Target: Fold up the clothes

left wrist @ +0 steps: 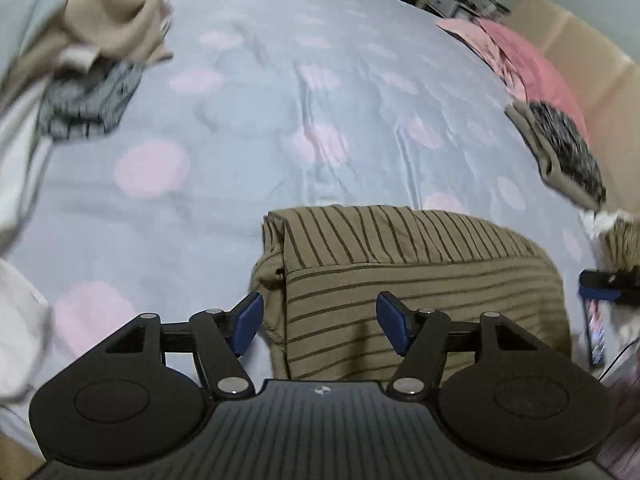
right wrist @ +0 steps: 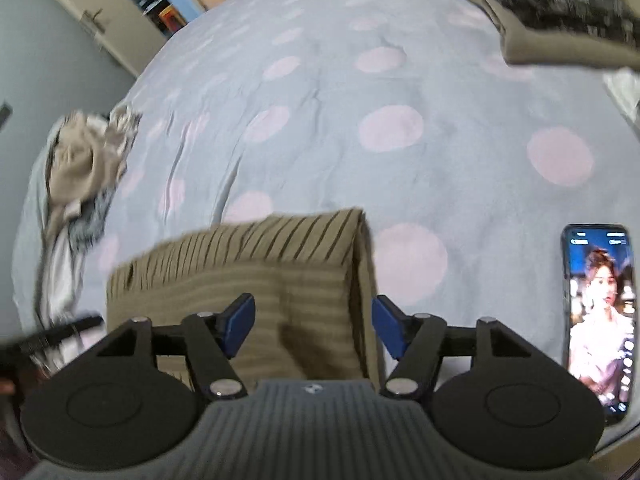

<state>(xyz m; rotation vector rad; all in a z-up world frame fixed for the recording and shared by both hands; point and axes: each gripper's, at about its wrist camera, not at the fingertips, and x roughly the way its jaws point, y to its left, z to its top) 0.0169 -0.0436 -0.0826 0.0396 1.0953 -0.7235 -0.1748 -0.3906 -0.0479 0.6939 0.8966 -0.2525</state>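
A folded olive-brown striped garment (left wrist: 400, 280) lies flat on the pale blue bedsheet with pink dots (left wrist: 240, 140), close to the near edge. My left gripper (left wrist: 320, 320) hovers over the garment's left edge, open, its blue pads (left wrist: 248, 326) clear of the cloth. In the right wrist view the same garment (right wrist: 280, 264) is blurred. My right gripper (right wrist: 314, 322) stands open above its right edge, with nothing pinched between the pads (right wrist: 388, 326).
A heap of unfolded beige, grey and white clothes (left wrist: 108, 28) lies at the far left. A folded stack topped by dark speckled cloth (left wrist: 560, 148) sits at the right, with pink bedding (left wrist: 540, 68) and a cardboard box (left wrist: 580, 52) behind. A lit phone (right wrist: 600, 320) lies right of the garment.
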